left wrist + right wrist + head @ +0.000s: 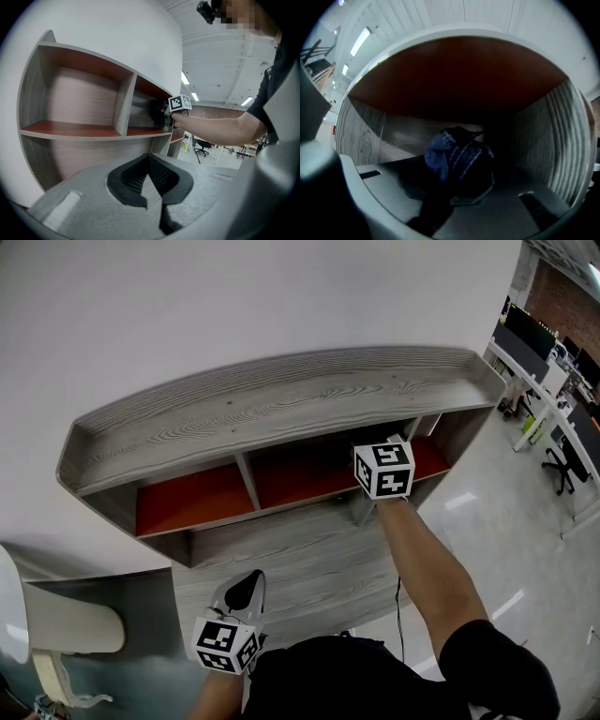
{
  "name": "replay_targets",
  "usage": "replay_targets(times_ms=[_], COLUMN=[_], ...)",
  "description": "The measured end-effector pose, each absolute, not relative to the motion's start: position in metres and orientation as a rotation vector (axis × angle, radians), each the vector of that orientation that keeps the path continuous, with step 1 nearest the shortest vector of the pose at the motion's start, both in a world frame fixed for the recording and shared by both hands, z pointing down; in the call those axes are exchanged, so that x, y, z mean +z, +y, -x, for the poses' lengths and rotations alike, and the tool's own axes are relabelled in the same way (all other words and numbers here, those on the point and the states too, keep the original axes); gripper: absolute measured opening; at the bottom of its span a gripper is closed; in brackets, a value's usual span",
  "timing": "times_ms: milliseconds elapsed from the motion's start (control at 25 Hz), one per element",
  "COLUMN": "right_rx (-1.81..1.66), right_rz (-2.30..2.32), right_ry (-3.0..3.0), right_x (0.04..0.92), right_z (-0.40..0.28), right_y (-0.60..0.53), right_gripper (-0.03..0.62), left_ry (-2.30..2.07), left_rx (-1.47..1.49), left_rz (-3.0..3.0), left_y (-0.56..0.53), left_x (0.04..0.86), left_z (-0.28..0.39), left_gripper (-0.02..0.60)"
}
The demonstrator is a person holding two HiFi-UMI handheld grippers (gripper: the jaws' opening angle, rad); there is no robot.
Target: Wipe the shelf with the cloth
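The right gripper (449, 185) is clamped on the cloth (457, 157), a bunched blue knit rag, deep inside a compartment of the shelf (281, 404), right of the left divider. The cloth looks soft, light and floppy, so it's probably best pinched by a thick fold, with a wad sticking out front to rub the boards. The left gripper (149, 164) hangs low out front, jaws closed on nothing.

Head view bright and even; right gripper view dim inside the shelf (454, 79) cavity, fisheye vignette, ceiling strips glaring.
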State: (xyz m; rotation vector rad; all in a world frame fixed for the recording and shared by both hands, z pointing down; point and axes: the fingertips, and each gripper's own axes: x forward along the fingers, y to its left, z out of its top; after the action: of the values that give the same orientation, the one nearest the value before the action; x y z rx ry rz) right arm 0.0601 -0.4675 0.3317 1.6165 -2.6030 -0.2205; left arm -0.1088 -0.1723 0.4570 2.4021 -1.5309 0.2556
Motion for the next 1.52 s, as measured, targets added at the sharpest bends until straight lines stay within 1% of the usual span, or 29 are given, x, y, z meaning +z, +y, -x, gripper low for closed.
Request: replay_targets(times_ms=[320, 720, 920, 1520], right_rx=[-0.12, -0.035, -0.038, -0.047], right_rz=[-1.512, -1.157, -1.063, -1.021], right_ry=[-2.797, -2.857, -2.844, -2.828], right_x=[0.33, 0.37, 0.385, 0.391], right_z=[-0.029, 0.066, 0.101, 0.134], right_y=[-0.431, -0.389, -0.385, -0.393], right_gripper=[0.078, 0.078, 0.078, 0.078], left_ry=[-1.545, -1.573, -1.602, -1.669], left_rx=[0.251, 0.238, 0.232, 0.206], left_rz=[-2.385, -2.363, -2.335, -2.271], left_y=[-0.169, -0.164, -0.157, -0.145], left_x=[0.457, 0.456, 0.459, 0.461], left_z=[0.116, 0.123, 0.13, 0.149], left_gripper=[0.009, 0.009, 0.009, 0.009])
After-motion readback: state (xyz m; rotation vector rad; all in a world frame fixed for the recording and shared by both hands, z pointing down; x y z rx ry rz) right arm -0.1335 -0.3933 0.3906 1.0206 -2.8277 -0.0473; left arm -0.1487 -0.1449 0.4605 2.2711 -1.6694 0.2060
